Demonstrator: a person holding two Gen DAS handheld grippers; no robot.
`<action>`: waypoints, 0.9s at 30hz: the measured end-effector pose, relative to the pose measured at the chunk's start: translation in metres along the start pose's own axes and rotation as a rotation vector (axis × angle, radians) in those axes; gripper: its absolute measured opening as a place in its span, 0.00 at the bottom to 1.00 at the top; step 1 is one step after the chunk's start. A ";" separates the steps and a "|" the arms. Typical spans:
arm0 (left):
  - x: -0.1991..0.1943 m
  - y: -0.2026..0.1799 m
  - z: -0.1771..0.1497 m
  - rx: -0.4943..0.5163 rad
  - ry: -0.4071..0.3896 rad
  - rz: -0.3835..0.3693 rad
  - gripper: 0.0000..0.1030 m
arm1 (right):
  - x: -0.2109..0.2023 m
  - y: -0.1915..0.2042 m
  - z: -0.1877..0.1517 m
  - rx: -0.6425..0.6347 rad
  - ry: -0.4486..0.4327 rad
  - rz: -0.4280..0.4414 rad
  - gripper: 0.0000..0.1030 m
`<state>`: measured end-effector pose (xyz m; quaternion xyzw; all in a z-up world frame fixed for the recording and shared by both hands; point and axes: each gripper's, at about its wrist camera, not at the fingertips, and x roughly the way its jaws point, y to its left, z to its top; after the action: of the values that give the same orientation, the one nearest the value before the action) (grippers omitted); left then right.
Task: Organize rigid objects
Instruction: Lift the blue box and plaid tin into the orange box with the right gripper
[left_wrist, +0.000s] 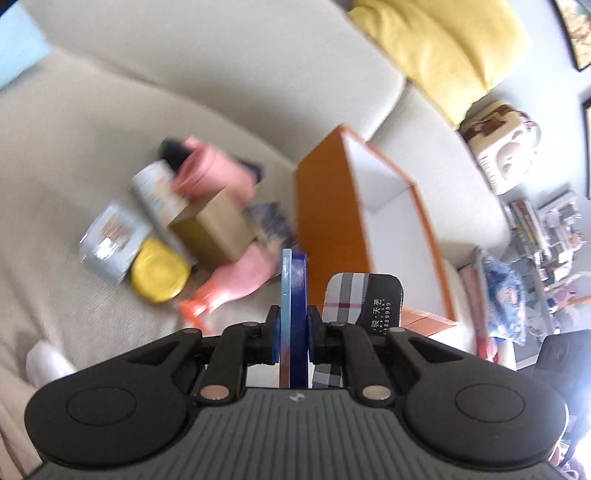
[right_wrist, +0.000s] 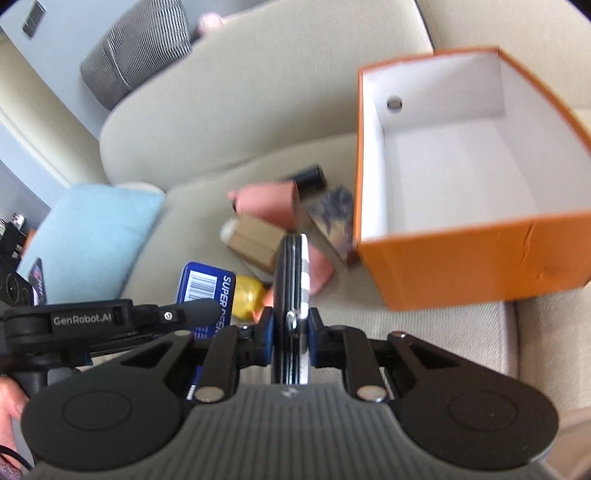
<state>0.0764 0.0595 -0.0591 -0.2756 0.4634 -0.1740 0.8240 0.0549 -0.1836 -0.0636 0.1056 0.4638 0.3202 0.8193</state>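
My left gripper (left_wrist: 294, 325) is shut on a flat blue tin (left_wrist: 294, 295), held edge-on above the sofa seat. In the right wrist view the same blue tin (right_wrist: 205, 291) shows its barcode. My right gripper (right_wrist: 291, 325) is shut on a flat plaid case (right_wrist: 292, 280) with black and silver edges, which also shows in the left wrist view (left_wrist: 354, 299). An open orange box (right_wrist: 461, 192) with a white, empty inside stands on the sofa to the right; it also shows in the left wrist view (left_wrist: 332, 206).
A pile lies on the beige sofa (left_wrist: 92, 129): a cardboard box (left_wrist: 214, 229), a pink bottle (left_wrist: 236, 280), a yellow lid (left_wrist: 159, 275), tins (left_wrist: 110, 240). A yellow cushion (left_wrist: 443, 48), a light blue cushion (right_wrist: 92, 236) and a grey checked cushion (right_wrist: 136, 51) sit around.
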 end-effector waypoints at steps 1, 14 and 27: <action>0.001 -0.007 0.006 0.005 -0.005 -0.012 0.14 | -0.008 0.000 0.004 -0.002 -0.020 0.000 0.17; 0.055 -0.113 0.073 0.104 0.042 -0.153 0.14 | -0.062 -0.051 0.090 0.038 -0.188 -0.093 0.17; 0.200 -0.150 0.045 0.334 0.330 0.155 0.14 | -0.005 -0.142 0.103 0.193 -0.004 -0.161 0.17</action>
<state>0.2128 -0.1541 -0.0812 -0.0672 0.5765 -0.2272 0.7820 0.1985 -0.2840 -0.0706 0.1468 0.4977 0.2072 0.8293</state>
